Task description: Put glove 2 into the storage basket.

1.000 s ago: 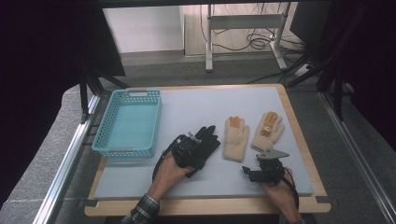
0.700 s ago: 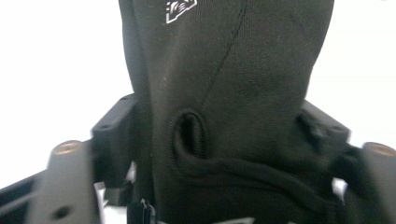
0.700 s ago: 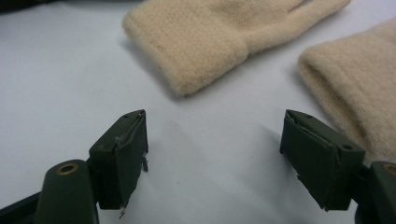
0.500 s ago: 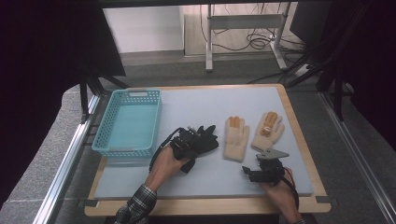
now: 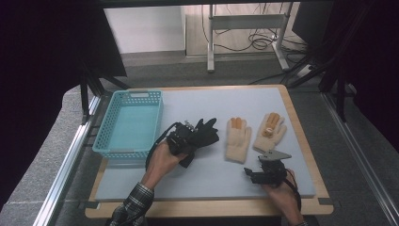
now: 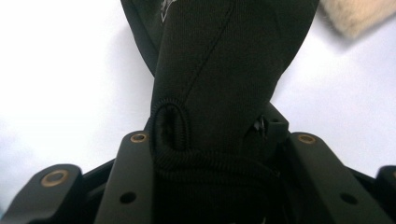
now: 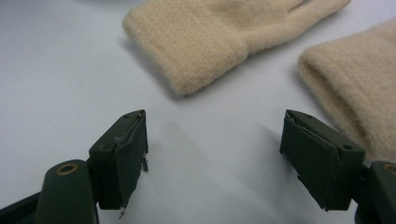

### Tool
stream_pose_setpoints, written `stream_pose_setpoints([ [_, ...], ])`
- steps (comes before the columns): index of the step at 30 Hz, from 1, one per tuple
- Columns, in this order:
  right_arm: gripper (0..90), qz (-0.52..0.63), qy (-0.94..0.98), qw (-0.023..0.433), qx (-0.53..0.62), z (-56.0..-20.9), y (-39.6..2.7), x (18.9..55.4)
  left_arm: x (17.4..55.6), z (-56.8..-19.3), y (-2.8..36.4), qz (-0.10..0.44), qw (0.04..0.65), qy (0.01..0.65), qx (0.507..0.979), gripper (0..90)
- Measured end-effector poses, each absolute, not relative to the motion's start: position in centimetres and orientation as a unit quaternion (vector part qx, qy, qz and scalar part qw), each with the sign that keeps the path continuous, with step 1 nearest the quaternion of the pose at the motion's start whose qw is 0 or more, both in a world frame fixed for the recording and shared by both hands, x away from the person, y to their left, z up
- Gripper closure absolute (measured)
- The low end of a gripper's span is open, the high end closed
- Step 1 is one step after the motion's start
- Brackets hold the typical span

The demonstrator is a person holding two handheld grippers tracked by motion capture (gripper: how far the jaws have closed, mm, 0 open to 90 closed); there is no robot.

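One left claw [image 5: 186, 141] has just clamped the black glove [image 6: 219, 70], its pale print unreadable; right claw [image 7: 215, 154] gapes apart.

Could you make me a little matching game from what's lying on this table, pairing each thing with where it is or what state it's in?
Things:
1. black glove
2. blue basket
3. cream gloves
4. right gripper

Descriptions:
A. jaws wide apart, nothing between them
B. lying flat, side by side, on the mat
C. clamped by its cuff in the left gripper
D. empty, at the mat's left edge

Pairs: 1-C, 2-D, 3-B, 4-A
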State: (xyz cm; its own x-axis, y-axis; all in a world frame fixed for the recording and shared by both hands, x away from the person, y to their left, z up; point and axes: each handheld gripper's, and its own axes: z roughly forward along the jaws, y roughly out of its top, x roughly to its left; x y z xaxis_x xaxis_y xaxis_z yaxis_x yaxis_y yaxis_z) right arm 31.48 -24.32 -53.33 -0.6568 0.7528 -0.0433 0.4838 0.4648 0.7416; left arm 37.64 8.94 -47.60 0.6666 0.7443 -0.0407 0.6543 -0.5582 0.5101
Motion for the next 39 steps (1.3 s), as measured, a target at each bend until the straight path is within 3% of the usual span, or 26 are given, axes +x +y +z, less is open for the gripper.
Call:
stream_pose_setpoints([
  [25,22.7,0.362,0.835,0.187,0.370,-53.3,-24.3,31.5,40.3,-42.5,16.0,0.144,0.273,0.482,0.820,60.2],
  [39,22.6,0.362,0.835,0.187,0.370,-53.3,-24.3,31.5,41.0,-41.5,23.2,0.170,0.259,0.554,0.773,59.7],
])
